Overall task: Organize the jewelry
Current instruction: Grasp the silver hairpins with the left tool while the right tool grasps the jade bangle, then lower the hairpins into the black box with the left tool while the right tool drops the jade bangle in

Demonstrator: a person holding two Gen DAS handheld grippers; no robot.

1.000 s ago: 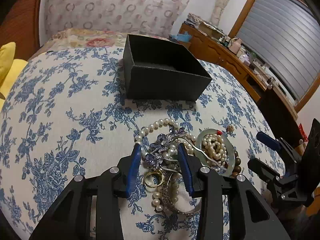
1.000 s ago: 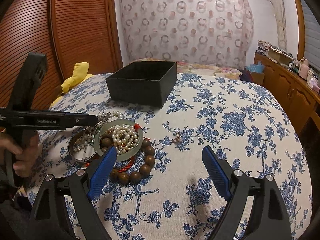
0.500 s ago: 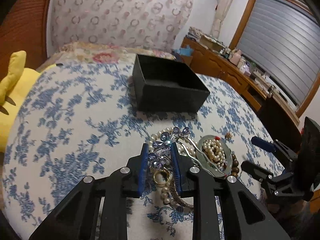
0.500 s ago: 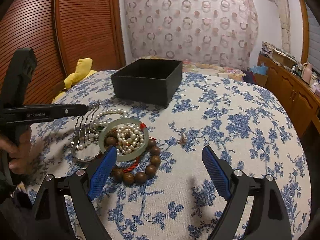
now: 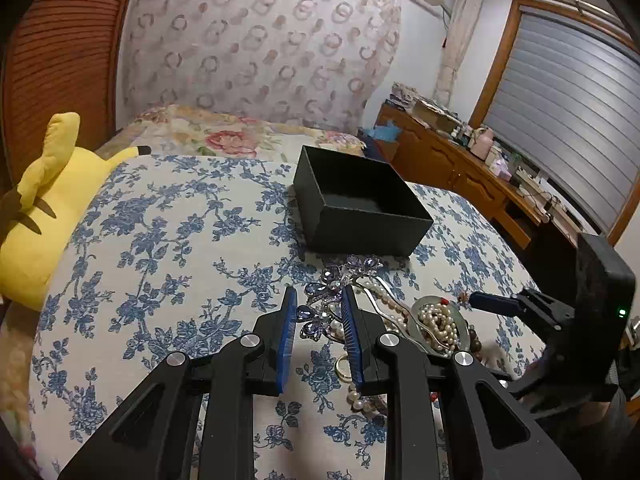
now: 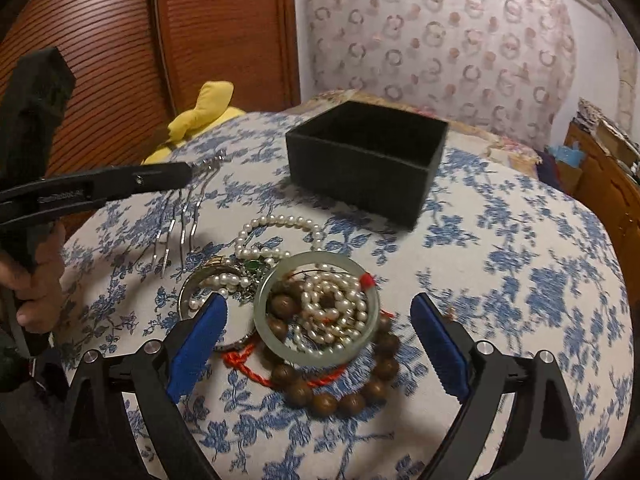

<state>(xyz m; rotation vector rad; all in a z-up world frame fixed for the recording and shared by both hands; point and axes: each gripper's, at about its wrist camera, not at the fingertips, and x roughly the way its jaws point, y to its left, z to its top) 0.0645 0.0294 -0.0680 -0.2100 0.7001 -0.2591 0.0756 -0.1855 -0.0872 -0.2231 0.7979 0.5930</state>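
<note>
My left gripper (image 5: 319,292) is shut on a purple flower hair comb (image 5: 326,300), held clear of the cloth. In the right wrist view the comb's metal tines (image 6: 182,224) hang down from the left gripper (image 6: 188,172), left of the heap. The heap holds a jade bangle (image 6: 320,354) with pearls (image 6: 332,308) inside, a wooden bead bracelet (image 6: 340,400), a red cord (image 6: 256,368), a silver bangle (image 6: 186,292) and a pearl necklace (image 6: 276,220). My right gripper (image 6: 319,300) is open, its pads either side of the jade bangle. The black box (image 6: 352,172) stands open beyond the heap.
A blue-flowered cloth (image 5: 160,240) covers the round table. A yellow plush toy (image 5: 40,232) lies off its left edge. A gold ring (image 5: 342,366) lies under my left fingers. A wooden dresser (image 5: 460,168) with clutter runs along the right wall.
My left gripper shut on the flower comb and lifted it off the heap, toward the box. The right gripper moved left, so the heap now lies between its fingers.
</note>
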